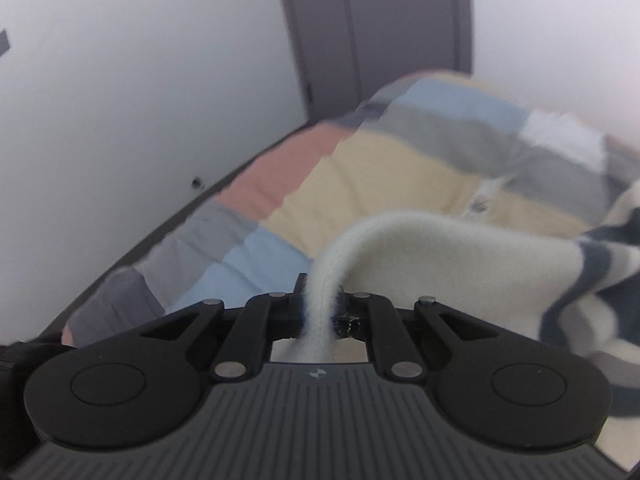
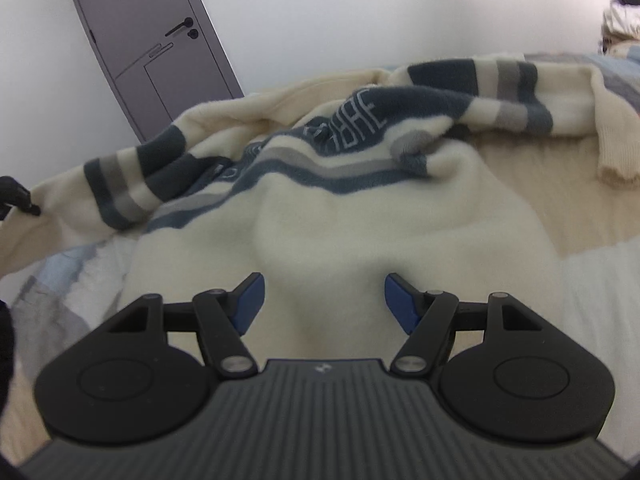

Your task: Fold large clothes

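A cream knit sweater (image 2: 340, 208) with navy and grey stripes and lettering lies rumpled on a patchwork bedspread (image 2: 580, 216). My right gripper (image 2: 324, 300) hovers low over the sweater's plain cream lower part, its blue pads wide apart, with fabric bulging up between them but not pinched. My left gripper (image 1: 320, 304) is shut on a narrow ribbed cream edge of the sweater (image 1: 440, 264), which arches up from the jaws and trails off to the right. In the right wrist view a black gripper tip (image 2: 20, 200) shows at the far left, on the sweater's edge.
The bedspread (image 1: 360, 176) has pink, beige, blue and grey blocks, and its left edge runs along a white wall (image 1: 140, 100). A grey door (image 2: 152, 40) stands beyond the bed. Some blurred belongings (image 2: 620, 28) sit at the far right.
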`<state>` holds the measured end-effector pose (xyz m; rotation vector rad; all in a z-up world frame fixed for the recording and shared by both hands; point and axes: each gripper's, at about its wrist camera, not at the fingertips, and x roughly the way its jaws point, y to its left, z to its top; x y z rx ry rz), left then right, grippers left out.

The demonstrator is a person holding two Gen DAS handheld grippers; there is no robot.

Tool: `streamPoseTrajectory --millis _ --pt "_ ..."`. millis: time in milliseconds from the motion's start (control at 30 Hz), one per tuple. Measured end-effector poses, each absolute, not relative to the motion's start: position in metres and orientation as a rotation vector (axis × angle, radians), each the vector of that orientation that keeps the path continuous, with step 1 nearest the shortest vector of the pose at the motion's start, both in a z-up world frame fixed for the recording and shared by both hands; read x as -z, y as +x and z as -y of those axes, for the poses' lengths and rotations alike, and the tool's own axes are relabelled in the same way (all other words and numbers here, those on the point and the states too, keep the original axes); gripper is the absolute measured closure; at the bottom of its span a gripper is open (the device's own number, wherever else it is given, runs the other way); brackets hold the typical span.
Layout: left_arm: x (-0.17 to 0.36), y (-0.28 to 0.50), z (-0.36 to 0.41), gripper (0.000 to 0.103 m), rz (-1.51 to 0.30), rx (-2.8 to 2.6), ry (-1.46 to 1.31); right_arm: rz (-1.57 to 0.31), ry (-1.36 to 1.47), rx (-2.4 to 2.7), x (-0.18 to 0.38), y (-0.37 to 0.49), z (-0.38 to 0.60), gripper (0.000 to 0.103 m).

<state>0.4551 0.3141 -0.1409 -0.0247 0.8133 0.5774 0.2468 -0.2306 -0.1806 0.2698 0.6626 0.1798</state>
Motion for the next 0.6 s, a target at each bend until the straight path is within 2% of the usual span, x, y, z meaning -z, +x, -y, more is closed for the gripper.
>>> streamPoseTrajectory --millis 200,433,500,567,600 --pt "0.190 0.484 -0.347 0.093 -0.877 -0.642 -0.112 -0.636 0.258 -0.161 0.184 0.264 0.236 0.035" --pt "0.196 0.487 -0.344 0.090 -0.923 -0.645 -0.180 -0.642 0.312 -0.151 0.190 0.283 0.249 0.035" --pt "0.190 0.482 -0.336 0.075 -0.927 -0.645 -0.192 -0.630 0.322 -0.146 0.189 0.285 0.252 0.035" --pt "0.180 0.471 -0.327 0.054 -0.905 -0.614 -0.251 -0.626 0.320 -0.130 0.189 0.286 0.254 0.035" --pt "0.175 0.467 -0.323 0.051 -0.895 -0.604 -0.276 -0.626 0.322 -0.132 0.189 0.286 0.255 0.035"
